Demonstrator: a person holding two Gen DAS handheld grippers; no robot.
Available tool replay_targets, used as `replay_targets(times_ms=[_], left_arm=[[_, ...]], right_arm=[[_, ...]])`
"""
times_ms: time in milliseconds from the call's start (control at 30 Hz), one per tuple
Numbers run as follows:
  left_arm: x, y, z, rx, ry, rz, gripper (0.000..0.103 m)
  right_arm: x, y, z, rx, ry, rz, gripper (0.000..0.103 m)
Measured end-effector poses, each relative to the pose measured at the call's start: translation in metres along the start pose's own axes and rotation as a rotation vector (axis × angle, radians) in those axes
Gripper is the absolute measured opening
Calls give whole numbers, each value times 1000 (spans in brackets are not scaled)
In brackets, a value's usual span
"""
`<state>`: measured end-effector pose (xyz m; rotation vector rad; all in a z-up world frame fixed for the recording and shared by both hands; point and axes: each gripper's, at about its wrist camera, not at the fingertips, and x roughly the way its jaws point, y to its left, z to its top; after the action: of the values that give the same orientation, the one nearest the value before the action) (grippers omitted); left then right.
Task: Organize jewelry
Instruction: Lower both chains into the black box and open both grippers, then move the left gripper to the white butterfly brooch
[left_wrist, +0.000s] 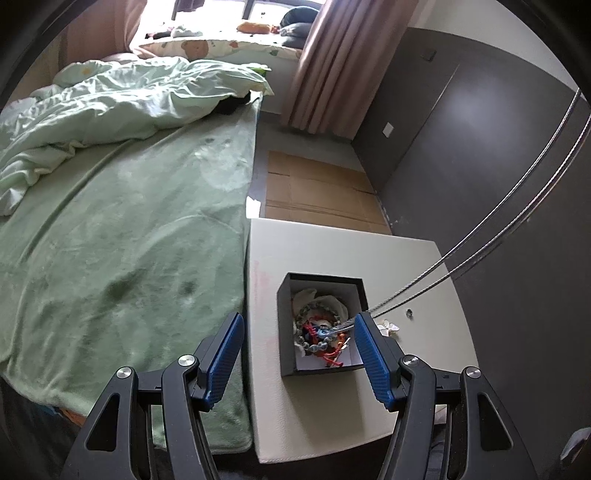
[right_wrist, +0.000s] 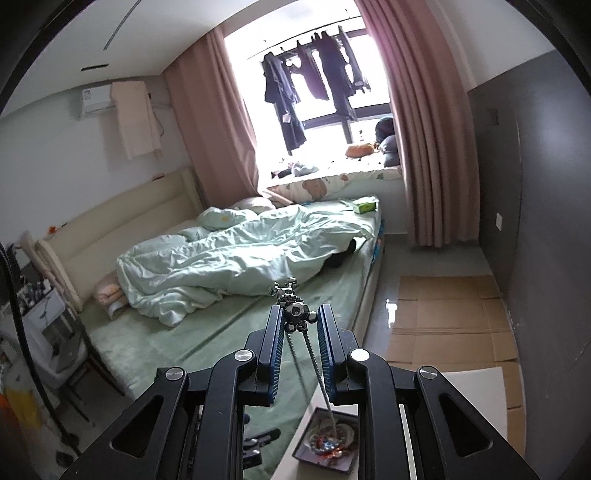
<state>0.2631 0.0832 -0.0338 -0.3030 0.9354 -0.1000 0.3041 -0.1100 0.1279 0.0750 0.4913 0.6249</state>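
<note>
Green-covered bed at left with rumpled quilt; white counter beside it, cardboard on the floor beyond. Black jewelry box near the counter's middle (bracelets tangled inside). Left tool spread wide, holding nothing. Right tool clenched on silver chain necklace, strands running down into the box.

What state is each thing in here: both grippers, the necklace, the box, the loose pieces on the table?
Left gripper: open, holding nothing, above the box.
Right gripper: shut on the necklace pendant.
Necklace: lifted, chain hanging down into the box.
Box: open, no lid, with bracelets inside.
Bracelets: tangled in a pile.
Loose pieces: lying on the table beside the box.
</note>
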Motion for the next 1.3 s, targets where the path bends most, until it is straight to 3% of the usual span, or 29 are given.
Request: replay_targets(times_ms=[133, 267, 367, 400, 667, 867, 967, 1100, 1300], left_arm=[[-2, 7, 0, -13, -1, 6, 63], [-3, 9, 0, -16, -1, 9, 63], [-3, 8, 1, -7, -4, 7, 63], [-3, 7, 1, -5, -5, 6, 63], [10, -19, 2, 44, 9, -10, 63], [29, -54, 0, 121, 50, -30, 63], [39, -72, -3, 164, 71, -41, 64], [54, -94, -7, 200, 94, -58, 88], [77, -126, -16, 198, 134, -79, 89]], right_arm=[[16, 0, -14, 13, 42, 6, 20], [41, -6, -29, 54, 151, 39, 22], [49, -16, -38, 85, 178, 18, 56], [48, -18, -40, 91, 171, 18, 59], [36, -58, -65, 130, 181, -49, 59], [29, -117, -98, 244, 204, -113, 59], [28, -144, -113, 298, 222, -135, 65], [22, -176, -134, 365, 215, -154, 84], [27, -209, -176, 451, 224, -181, 85]])
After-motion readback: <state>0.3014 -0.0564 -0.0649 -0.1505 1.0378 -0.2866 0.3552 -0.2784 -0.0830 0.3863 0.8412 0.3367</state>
